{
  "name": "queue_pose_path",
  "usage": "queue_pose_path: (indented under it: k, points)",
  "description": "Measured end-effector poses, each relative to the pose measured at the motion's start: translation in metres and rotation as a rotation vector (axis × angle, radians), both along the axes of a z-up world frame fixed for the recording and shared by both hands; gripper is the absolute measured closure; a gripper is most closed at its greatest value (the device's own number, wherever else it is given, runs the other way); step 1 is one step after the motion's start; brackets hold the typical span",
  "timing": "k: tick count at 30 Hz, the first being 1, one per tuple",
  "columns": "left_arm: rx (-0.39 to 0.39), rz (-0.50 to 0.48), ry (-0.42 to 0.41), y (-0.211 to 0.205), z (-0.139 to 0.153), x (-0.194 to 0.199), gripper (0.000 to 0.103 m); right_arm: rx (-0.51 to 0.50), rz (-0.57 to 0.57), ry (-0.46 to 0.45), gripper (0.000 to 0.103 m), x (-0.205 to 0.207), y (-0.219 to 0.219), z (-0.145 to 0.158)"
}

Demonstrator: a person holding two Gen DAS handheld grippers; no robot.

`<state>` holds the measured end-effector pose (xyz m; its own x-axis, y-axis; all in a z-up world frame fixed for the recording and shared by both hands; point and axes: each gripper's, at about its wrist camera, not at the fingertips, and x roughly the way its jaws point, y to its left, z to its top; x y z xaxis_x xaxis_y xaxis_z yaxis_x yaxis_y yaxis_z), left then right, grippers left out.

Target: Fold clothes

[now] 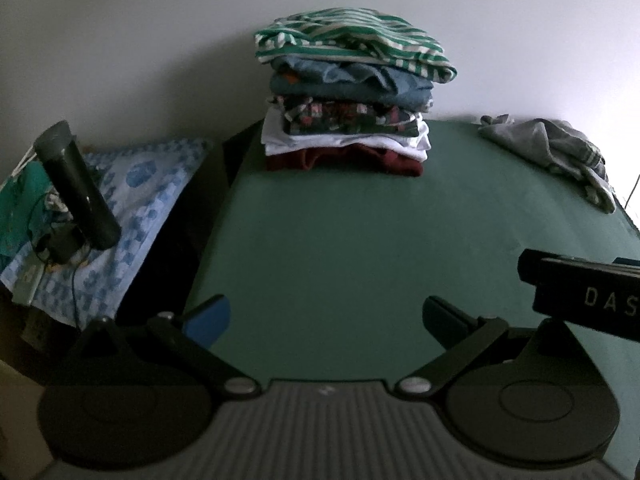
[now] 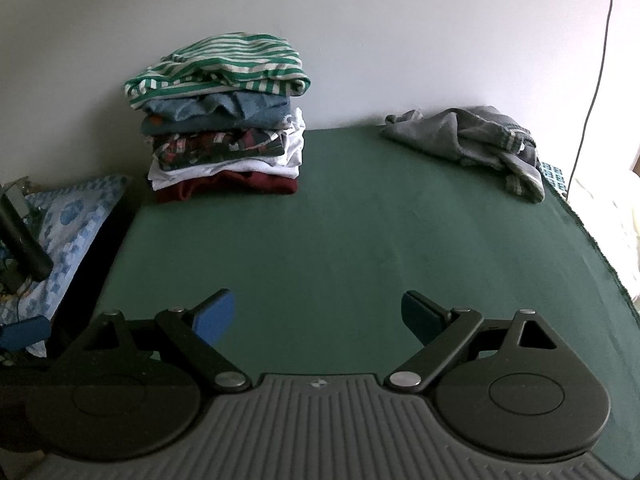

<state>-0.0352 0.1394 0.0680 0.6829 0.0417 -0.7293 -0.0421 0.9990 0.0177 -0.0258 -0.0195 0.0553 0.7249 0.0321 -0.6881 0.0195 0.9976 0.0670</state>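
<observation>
We note the crumpled grey garment [image 2: 472, 146] lying unfolded at the far right of the green table [image 2: 340, 248], against the white wall [image 2: 360, 20]. Well apart, at far left, stands the folded stack [image 2: 224, 120], green-striped shirt [image 2: 224, 64] on top. Our left gripper [image 1: 326, 318] and right gripper [image 2: 318, 314] hover near, both spread wide, holding nothing. A blue-patterned pillow [image 1: 136, 196] lies left of the table.
</observation>
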Motion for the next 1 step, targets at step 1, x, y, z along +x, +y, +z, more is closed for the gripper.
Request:
queue_pose_path:
  k: [1]
  points:
    - [0.001,0.003,-0.002,0.0010,0.0001,0.0001,0.001,0.003,0.001,0.003,0.011,0.0006,0.0001,-0.0004]
